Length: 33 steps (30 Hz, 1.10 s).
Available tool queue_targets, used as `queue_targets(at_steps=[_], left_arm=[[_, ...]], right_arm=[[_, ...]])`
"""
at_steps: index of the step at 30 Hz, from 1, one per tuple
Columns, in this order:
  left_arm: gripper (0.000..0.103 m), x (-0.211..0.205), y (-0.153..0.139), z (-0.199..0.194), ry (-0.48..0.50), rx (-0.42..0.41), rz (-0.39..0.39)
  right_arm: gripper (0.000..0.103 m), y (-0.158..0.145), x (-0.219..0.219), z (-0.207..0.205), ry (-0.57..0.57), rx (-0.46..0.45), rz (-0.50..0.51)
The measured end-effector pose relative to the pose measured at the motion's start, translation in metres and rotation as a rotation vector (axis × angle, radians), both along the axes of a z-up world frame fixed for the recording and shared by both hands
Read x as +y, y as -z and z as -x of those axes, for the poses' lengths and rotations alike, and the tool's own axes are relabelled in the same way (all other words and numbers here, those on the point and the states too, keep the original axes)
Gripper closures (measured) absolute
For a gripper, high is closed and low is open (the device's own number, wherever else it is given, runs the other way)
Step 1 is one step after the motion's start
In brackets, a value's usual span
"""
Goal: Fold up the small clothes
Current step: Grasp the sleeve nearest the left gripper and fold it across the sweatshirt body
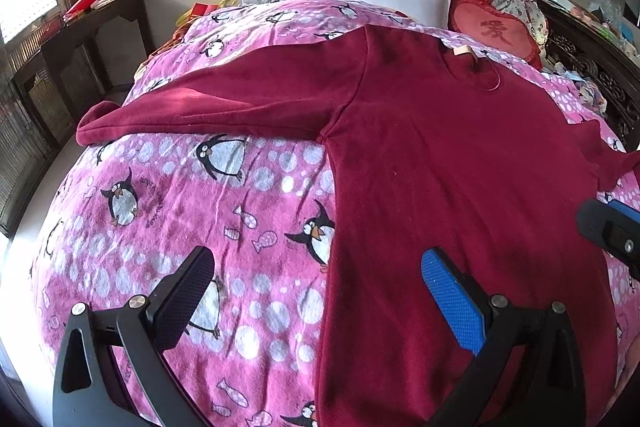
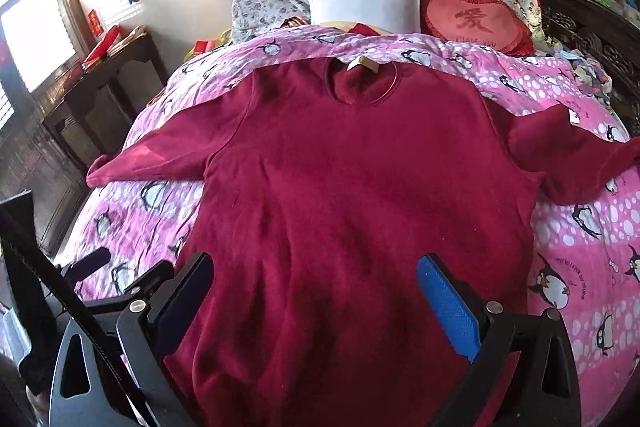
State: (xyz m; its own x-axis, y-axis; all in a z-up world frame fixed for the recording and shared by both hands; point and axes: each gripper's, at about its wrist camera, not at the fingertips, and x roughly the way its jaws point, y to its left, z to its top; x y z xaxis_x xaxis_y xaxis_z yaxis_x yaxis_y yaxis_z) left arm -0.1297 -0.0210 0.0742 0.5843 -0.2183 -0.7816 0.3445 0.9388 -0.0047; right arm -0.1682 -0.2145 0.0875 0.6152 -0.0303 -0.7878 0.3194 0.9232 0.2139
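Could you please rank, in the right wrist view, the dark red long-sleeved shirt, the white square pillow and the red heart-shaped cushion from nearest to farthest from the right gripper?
1. Dark red long-sleeved shirt, lying under the open right gripper.
2. White square pillow and red heart-shaped cushion, side by side at the bed's head: too close to call.

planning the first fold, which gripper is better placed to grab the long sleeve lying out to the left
Left. The left gripper hangs open at the shirt's left edge, nearer that sleeve; the right gripper is over mid-body.
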Motion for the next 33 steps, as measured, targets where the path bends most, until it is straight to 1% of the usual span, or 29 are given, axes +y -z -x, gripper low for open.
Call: queue_targets(at_steps=[4, 10, 18, 26, 33], left_arm=[[0.0, 0.005, -0.002, -0.009, -0.014, -0.006, -0.003], [0.0, 0.014, -0.002, -0.023, -0.048, 0.002, 0.001], [0.0, 0.023, -0.003, -0.038, -0.068, 0.002, -0.007], [0.0, 0.044, -0.016, -0.053, -0.117, -0.029, -0.001], [0.0, 0.059, -0.016, -0.066, -0.152, -0.018, 0.013]], right_arm=[[0.0, 0.003, 0.002, -0.012, -0.009, 0.018, 0.003], [0.0, 0.008, 0.008, -0.03, -0.03, 0.013, -0.003], [0.0, 0.014, 0.018, -0.051, -0.049, 0.023, -0.005], [0.0, 0.011, 0.027, -0.067, -0.071, 0.016, -0.005], [0.0, 0.019, 0.034, -0.082, -0.078, 0.02, 0.001]])
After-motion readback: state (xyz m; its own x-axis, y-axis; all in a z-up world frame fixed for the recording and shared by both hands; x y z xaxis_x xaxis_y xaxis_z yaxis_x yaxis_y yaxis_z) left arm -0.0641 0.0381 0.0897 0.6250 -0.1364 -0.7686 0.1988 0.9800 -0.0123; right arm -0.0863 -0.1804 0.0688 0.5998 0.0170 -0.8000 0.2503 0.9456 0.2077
